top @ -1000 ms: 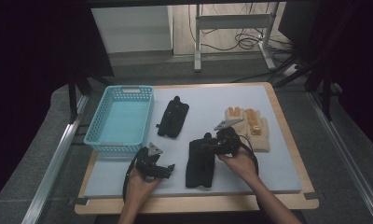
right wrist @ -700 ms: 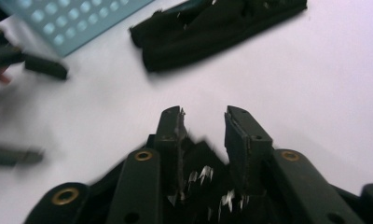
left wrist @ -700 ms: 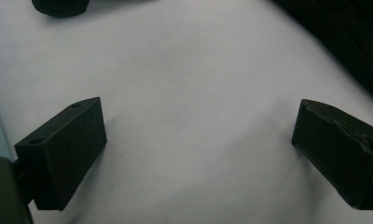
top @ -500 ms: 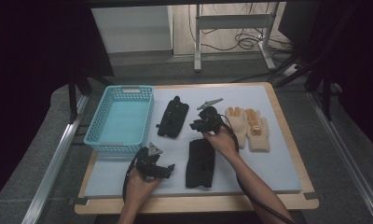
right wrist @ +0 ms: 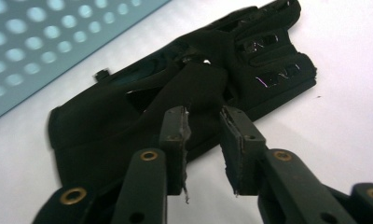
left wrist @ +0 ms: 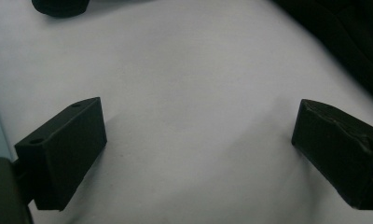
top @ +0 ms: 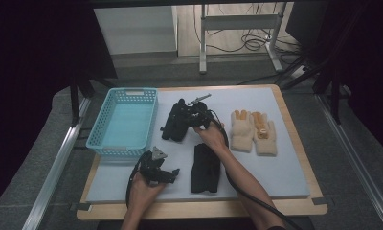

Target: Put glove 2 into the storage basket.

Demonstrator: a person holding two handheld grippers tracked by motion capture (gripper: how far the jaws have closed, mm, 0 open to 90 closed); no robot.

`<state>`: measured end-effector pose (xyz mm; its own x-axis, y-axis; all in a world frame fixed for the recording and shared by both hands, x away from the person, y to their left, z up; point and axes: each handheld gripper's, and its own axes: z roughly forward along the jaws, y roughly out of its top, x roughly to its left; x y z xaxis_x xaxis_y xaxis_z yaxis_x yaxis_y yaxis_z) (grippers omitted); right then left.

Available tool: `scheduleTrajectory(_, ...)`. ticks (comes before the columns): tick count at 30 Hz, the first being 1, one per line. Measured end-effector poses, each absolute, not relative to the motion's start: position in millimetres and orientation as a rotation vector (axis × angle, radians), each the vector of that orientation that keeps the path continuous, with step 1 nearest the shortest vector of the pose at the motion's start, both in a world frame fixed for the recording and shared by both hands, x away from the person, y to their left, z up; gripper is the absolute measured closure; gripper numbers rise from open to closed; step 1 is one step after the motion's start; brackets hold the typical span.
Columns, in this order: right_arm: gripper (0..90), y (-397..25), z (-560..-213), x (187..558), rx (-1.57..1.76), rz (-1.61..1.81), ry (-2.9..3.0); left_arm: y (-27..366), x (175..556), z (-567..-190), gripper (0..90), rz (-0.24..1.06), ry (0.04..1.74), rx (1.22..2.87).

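- Right hand-held gripper (right wrist: 202, 135) has its jaws nearly together, pinching a raised fold of the far black glove (right wrist: 184, 98); in the high view that hand-held gripper (top: 195, 115) sits over the same glove (top: 174, 123), which lies on the tabletop (top: 275, 172) just right of the blue basket (top: 125, 125).
- Left hand-held gripper (left wrist: 198, 140) has its jaws wide apart with nothing between them, low over bare tabletop; in the high view it (top: 157, 168) rests near the front edge, close to the basket's front corner.
- A second black glove (top: 205, 167) lies flat nearer the person, and a pair of cream gloves (top: 253, 130) lies side by side to the right, apart from both hand-held grippers.
- Risk: the pinch looks to catch only a thin ridge of fabric near the jaw tips. If lifted quickly, the cloth could slip out and the glove drop back, or land half over the basket wall.
- Risk: a single-point hold would let the glove hang and swing; its fingers may snag the perforated basket rim on the way over.
- Risk: the right forearm crosses above the near black glove, and the trailing cable (top: 256, 196) could drag it out of place.
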<state>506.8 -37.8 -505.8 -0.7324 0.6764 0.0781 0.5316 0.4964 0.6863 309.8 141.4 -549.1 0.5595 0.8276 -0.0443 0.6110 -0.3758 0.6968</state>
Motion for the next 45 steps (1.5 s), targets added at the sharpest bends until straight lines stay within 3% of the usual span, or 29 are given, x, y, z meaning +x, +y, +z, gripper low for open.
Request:
scheduleTrajectory(3,59.1,-32,-515,514,1.071,1.031,2.532,141,310,-549,3.5,0.413,1.148,2.117)
scheduleTrajectory(9,54.1,-26,-526,517,1.099,0.961,2.506,141,310,-549,3.5,0.414,1.149,2.117)
scheduleTrajectory(11,55.4,-26,-526,517,1.100,0.960,2.505,141,310,-549,3.5,0.414,1.149,2.116)
scheduleTrajectory(12,65.8,-26,-526,515,1.095,0.959,2.507,141,310,-549,3.5,0.414,1.149,2.117)
scheduleTrajectory(14,75.5,-26,-525,513,1.098,0.957,2.517,141,310,-549,3.5,0.413,1.149,2.117)
scheduleTrajectory(18,84.7,-28,-524,512,1.102,0.982,2.531,141,310,-549,3.5,0.414,1.149,2.117)
scheduleTrajectory(29,85.9,-48,-494,502,1.134,1.244,2.544,141,310,-549,3.5,0.412,1.149,2.117)
scheduleTrajectory(45,85.9,-86,-439,467,1.031,1.335,2.533,142,310,-549,3.5,0.414,1.145,2.120)
